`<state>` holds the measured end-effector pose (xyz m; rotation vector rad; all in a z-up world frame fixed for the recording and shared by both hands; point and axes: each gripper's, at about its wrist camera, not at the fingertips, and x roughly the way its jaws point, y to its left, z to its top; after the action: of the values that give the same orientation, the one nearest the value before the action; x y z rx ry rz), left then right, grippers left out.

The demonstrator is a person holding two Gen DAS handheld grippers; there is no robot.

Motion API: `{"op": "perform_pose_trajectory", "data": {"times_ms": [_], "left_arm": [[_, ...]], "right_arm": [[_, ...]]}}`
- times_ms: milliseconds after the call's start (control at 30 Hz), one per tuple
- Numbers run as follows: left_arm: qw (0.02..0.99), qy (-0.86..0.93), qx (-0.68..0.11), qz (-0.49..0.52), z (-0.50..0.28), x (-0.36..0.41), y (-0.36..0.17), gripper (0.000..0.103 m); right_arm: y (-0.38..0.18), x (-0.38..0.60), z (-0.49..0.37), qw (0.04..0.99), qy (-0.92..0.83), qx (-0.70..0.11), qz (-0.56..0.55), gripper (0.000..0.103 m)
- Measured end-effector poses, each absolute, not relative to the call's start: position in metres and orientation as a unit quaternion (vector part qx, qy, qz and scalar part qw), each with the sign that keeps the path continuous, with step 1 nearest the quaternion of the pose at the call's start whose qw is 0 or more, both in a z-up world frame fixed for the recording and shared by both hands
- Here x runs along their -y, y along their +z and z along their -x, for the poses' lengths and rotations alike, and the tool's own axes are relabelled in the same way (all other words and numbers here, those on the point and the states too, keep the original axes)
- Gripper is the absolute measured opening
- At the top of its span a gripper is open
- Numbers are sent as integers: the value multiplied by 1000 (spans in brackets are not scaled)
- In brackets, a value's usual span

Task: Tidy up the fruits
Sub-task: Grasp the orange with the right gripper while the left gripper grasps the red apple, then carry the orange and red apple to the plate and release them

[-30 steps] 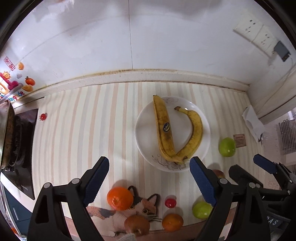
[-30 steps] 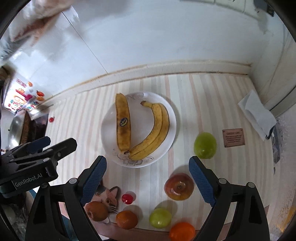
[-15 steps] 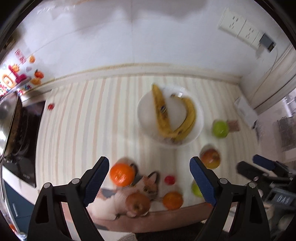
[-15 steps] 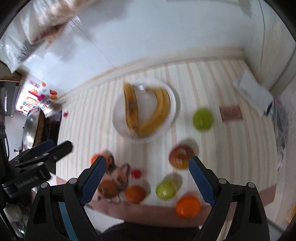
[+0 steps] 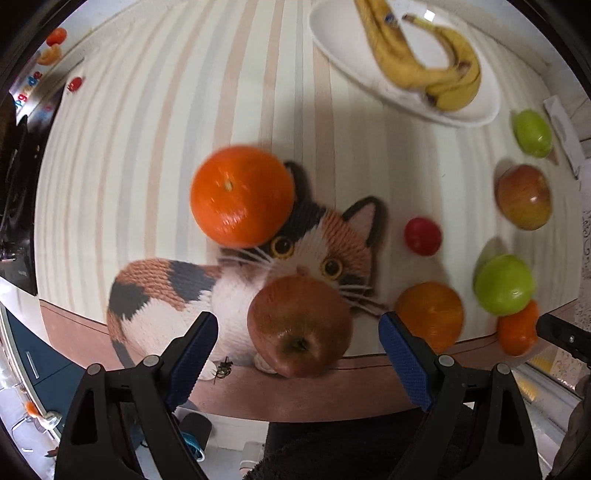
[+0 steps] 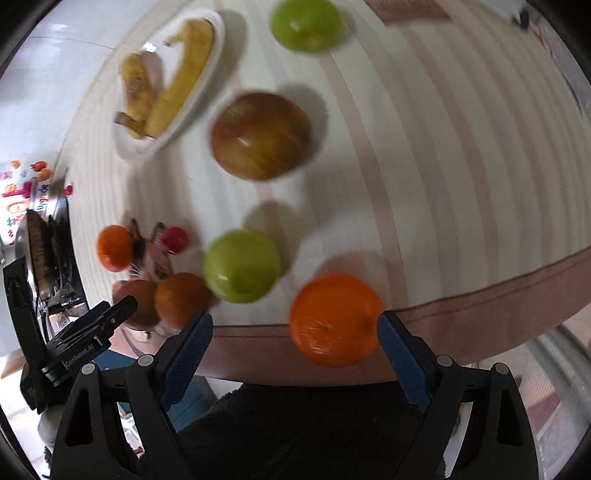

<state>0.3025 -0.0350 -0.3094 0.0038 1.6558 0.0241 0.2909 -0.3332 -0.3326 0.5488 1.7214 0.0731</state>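
Observation:
My left gripper is open, low over the table's front edge, with a red-brown apple between its jaws, not gripped. An orange lies beyond it on a cat-shaped mat. My right gripper is open with another orange between its jaws at the table edge. A green apple, a red-brown apple and a second green apple lie beyond. A white plate holds bananas.
A small red fruit and a third orange lie right of the mat. A stove with a pan stands at the left. The striped tablecloth's brown front edge is close. A paper lies far right.
Both grippers have pulled back and dropped low to the table's front edge. The front apple now sits between the left jaws and the front orange between the right jaws. Both stay open.

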Motion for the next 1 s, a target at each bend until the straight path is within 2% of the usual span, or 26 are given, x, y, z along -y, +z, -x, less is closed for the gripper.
{"op": "perform_pose_trajectory", "data": {"times_ms": [267,367,433,467,567,1000], "left_arm": [[654,13,-757,-16,-302,39,-336,89],[660,12,-751,-15,-305,41,-337,87],[667,10,-745,-15,-306,42,-335,66],[669,6,-743,-8,-311,41,-335,65],[683,14,-730,-28,-318,49,-332,64],[701,-1,-713,-23,-312,54,-307,64]], "right_arm": [[-360,334,-279,606,18,-761,-232,92],[-363,334,-278,607,17,-762,-225,87],[-366,333,-276,606,15,-764,-222,79],[-367,331,-276,605,15,-764,-222,77],[-370,330,-276,609,9,-763,-214,67],[-356,322,-276,650,18,-735,-194,66]]}}
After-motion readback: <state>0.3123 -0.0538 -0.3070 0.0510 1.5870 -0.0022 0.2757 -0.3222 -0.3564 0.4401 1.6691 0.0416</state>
